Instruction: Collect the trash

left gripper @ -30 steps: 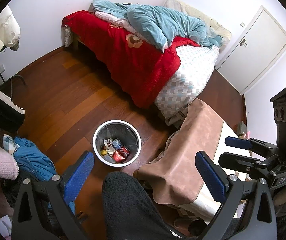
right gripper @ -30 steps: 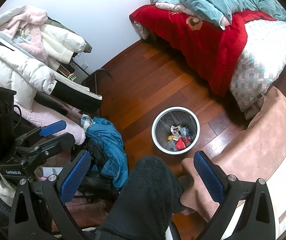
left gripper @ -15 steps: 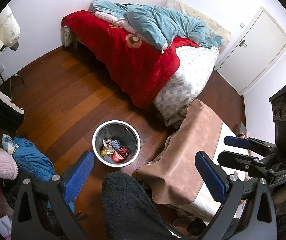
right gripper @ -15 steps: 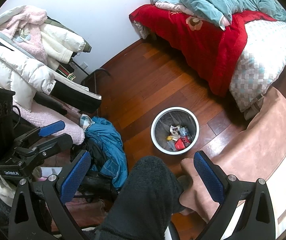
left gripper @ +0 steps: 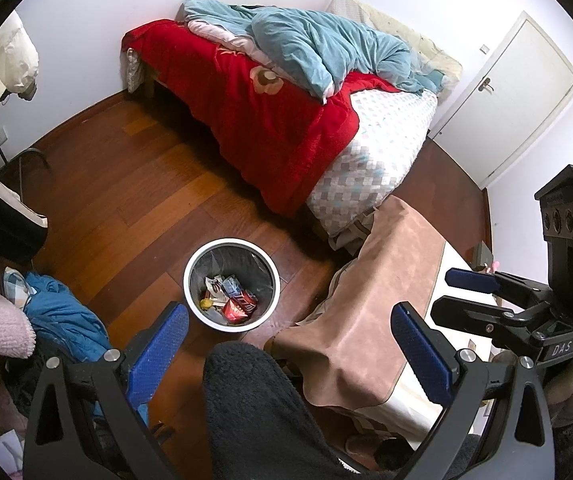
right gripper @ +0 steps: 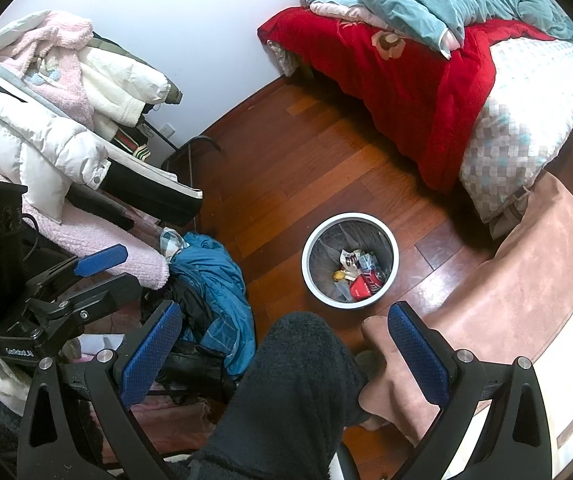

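Grippers first: our left gripper point(left gripper: 288, 354) and right gripper point(right gripper: 284, 354) both stand spread wide with nothing between their blue pads point(left gripper: 158, 350), held above a dark fleece-clad leg point(right gripper: 286, 392). On the right gripper's body, seen from the left camera, we read "DAS"; the lettering on the left one's body is too blurred for us to make out. Beyond, a white-rimmed trash bin point(left gripper: 194, 264) sits on the wooden floor point(left gripper: 126, 184), holding a red can point(left gripper: 240, 306), crumpled wrappers point(right gripper: 352, 260) and a small yellow piece we cannot identify. Its lower wall is cut off from us.
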